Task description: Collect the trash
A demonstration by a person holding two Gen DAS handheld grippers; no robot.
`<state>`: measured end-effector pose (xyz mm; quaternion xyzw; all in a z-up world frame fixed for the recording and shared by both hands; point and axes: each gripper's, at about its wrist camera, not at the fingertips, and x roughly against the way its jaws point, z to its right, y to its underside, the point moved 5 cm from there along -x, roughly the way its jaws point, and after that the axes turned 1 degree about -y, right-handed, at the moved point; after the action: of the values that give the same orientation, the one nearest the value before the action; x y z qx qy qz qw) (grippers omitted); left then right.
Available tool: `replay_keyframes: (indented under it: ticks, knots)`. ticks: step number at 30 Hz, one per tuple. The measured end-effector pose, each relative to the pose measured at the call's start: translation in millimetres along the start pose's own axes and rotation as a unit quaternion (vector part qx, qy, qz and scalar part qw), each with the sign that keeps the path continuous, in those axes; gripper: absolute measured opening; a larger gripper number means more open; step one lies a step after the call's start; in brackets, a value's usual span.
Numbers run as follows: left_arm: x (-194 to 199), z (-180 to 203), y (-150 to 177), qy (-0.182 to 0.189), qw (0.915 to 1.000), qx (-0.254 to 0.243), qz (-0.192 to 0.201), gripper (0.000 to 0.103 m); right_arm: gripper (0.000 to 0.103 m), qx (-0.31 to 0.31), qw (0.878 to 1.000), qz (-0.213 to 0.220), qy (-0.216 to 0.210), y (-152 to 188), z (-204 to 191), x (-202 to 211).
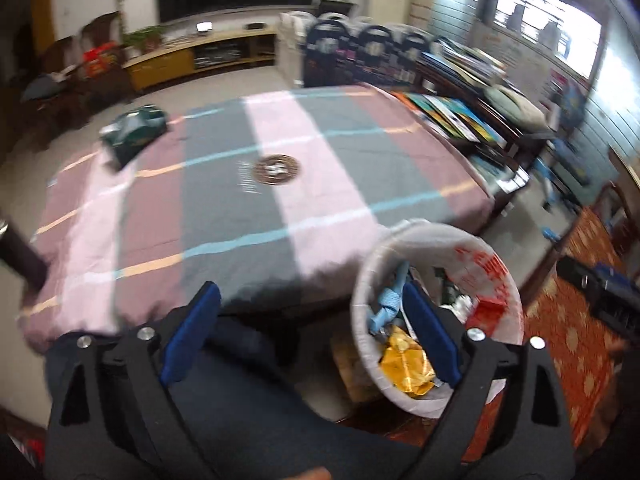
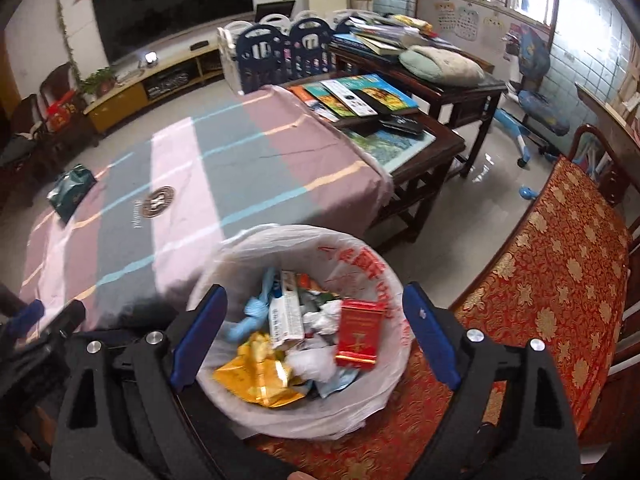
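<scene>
A trash bin (image 2: 360, 252) lined with a white plastic bag stands on a red patterned cushion beside the table; it also shows in the left wrist view (image 1: 492, 264). It holds a red box (image 2: 357, 334), a gold wrapper (image 2: 260, 376), a white carton and crumpled paper. A dark green packet (image 1: 134, 132) lies on the far left of the striped tablecloth (image 1: 256, 200); it also shows in the right wrist view (image 2: 72, 194). My right gripper (image 2: 316, 332) is open and empty above the bin. My left gripper (image 1: 312, 332) is open and empty over the table's near edge.
A low wooden table (image 2: 420, 140) with books and magazines stands to the right of the striped table. A red and gold patterned bench (image 2: 560, 280) runs along the right. A TV stand, chairs and a blue playpen fence line the far wall.
</scene>
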<state>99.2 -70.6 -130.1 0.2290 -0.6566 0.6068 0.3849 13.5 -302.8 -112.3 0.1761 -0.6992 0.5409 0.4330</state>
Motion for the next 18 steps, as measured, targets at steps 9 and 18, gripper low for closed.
replay_keyframes:
  ticks: [9, 18]
  knots:
    - [89.4, -17.3, -9.7, -0.057, 0.9966, 0.017, 0.057, 0.100, 0.093, 0.034, 0.998, 0.056, 0.008, 9.8, -32.8, 52.0]
    - [109.4, -5.1, -10.2, -0.064, 0.9949, 0.004, 0.078, 0.100, 0.097, 0.056, 0.994, 0.096, 0.019, 8.3, -39.4, 68.3]
